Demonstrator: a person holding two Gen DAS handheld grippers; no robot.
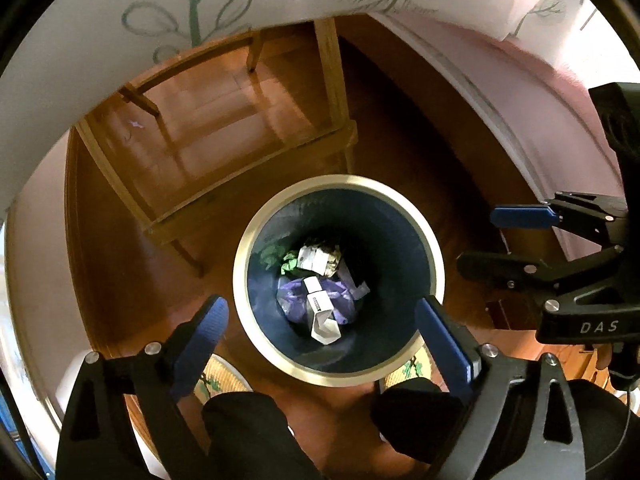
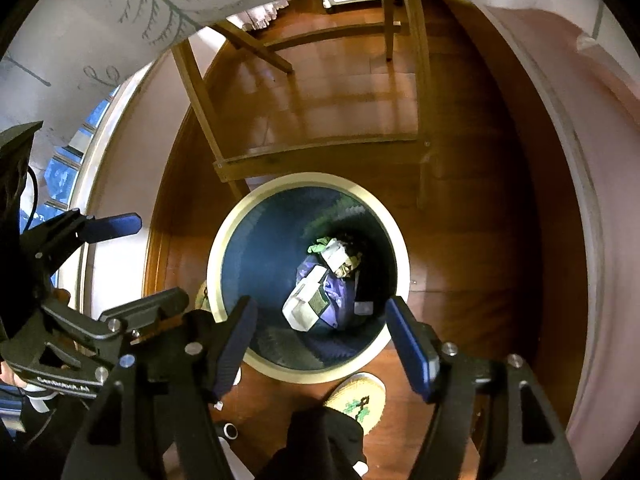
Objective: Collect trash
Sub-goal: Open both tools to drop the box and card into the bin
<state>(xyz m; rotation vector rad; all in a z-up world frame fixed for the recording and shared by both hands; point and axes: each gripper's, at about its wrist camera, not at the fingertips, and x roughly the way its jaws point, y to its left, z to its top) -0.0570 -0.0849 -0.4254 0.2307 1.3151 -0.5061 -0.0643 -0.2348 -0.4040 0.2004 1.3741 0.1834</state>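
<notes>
A round bin point(image 1: 240, 280) with a cream rim and dark blue inside stands on the wooden floor, straight below both grippers. At its bottom lie a white carton point(image 1: 320, 312), a purple bag point(image 1: 340, 292), green paper point(image 1: 290, 264) and crumpled paper point(image 1: 320, 256). My left gripper point(image 1: 324, 328) hangs open over the bin with nothing between its blue pads. My right gripper point(image 2: 324, 336) also stands open and empty above the bin point(image 2: 218, 264), where the carton point(image 2: 304, 304) shows. Each gripper appears at the edge of the other's view: the right gripper point(image 1: 500, 242), the left gripper point(image 2: 136, 264).
A wooden table frame point(image 1: 336, 80) with legs stands just behind the bin, under a white cloth point(image 1: 120, 20) printed with green leaves. A pink wall point(image 2: 600, 240) curves along the right. The person's dark trouser legs and patterned slippers point(image 2: 360, 396) stand at the bin's near side.
</notes>
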